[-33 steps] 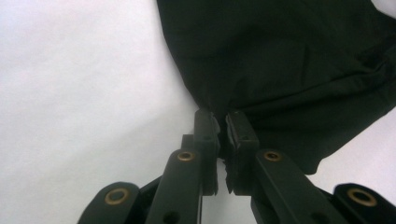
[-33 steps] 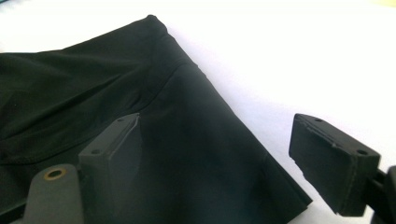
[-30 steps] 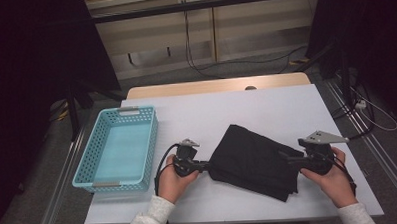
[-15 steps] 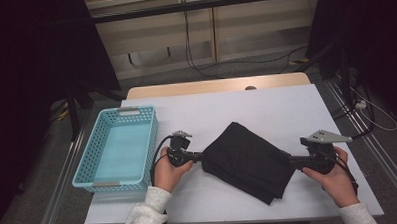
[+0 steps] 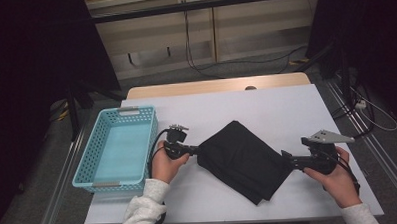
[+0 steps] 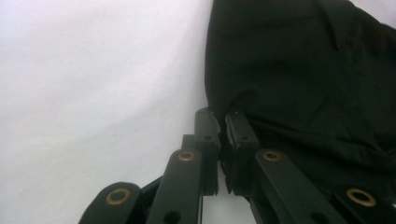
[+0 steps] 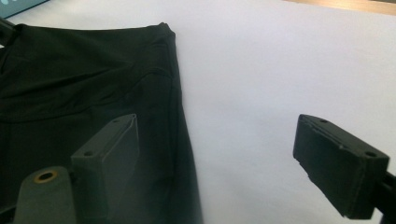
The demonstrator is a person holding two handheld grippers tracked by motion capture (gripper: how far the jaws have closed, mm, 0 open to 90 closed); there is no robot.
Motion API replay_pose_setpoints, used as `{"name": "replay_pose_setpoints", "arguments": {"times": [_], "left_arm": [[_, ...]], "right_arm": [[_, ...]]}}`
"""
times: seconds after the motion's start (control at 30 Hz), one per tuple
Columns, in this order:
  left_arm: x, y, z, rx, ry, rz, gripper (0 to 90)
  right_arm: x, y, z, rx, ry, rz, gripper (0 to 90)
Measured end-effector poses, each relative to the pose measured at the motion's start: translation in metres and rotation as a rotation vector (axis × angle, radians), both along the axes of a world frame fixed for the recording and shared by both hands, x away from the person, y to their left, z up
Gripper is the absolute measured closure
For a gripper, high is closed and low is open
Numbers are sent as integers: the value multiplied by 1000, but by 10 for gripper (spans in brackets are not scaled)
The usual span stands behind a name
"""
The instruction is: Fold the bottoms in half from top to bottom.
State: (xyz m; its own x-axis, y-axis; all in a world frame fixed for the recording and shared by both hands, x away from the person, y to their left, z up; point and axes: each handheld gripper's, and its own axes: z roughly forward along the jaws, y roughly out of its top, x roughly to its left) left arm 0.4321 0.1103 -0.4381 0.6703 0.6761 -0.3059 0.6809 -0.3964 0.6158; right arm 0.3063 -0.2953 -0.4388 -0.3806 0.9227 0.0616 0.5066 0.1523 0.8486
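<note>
A folded black cloth [image 5: 243, 158] lies on the white table [image 5: 286, 109], slanting from centre toward the front right. My left gripper [image 5: 194, 151] meets its left corner. In the left gripper view the jaws of that gripper [image 6: 220, 116] are pressed together on the puckered edge of the cloth [image 6: 303, 70]. My right gripper [image 5: 287, 160] sits at the cloth's right edge. The right gripper view shows this gripper [image 7: 217, 130] wide open, one jaw over the cloth [image 7: 84, 79] and the other over bare table.
A light blue plastic basket [image 5: 85, 163] stands on the table's left side, close to my left hand. Behind the white top runs a wooden table edge [image 5: 215, 85]. Cables lie on the floor beyond and to the right.
The left hand and gripper shifted left and slightly away, and the cloth slid a little left with them. The right gripper stayed at the cloth's right edge.
</note>
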Motion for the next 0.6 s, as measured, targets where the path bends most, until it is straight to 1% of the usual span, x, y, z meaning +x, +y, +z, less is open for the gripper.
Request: {"name": "replay_pose_setpoints", "arguments": {"times": [0.07,0.1,0.13,0.23,0.27,0.3,0.4,0.47,0.5,0.53,0.57,0.6], "left_arm": [[3,3,1,7,-1,1,848],[5,3,2,-3,2,15,848],[7,4,2,3,0,10,848],[13,6,4,7,-8,21,847],[14,6,4,3,-8,32,847],[16,6,5,7,-2,30,847],[21,7,6,20,-9,33,846],[25,7,7,11,-13,59,845],[29,10,7,26,-10,42,844],[30,9,6,21,-8,54,844],[32,10,5,28,-3,49,845],[33,9,5,20,-3,61,845]], "right_arm": [[0,0,0,-1,-1,3,139],[0,1,-1,-4,-2,5,139],[0,1,-1,-5,0,4,140],[1,2,-1,-3,1,7,139],[1,3,-1,-4,2,8,139],[1,3,-1,-5,1,8,139],[1,5,-3,-6,5,19,139],[1,6,-3,-8,8,24,139],[1,7,-3,-7,8,26,139],[1,8,-4,-10,8,26,138],[2,8,-4,-10,8,32,138],[2,9,-4,-4,9,39,136]]}}
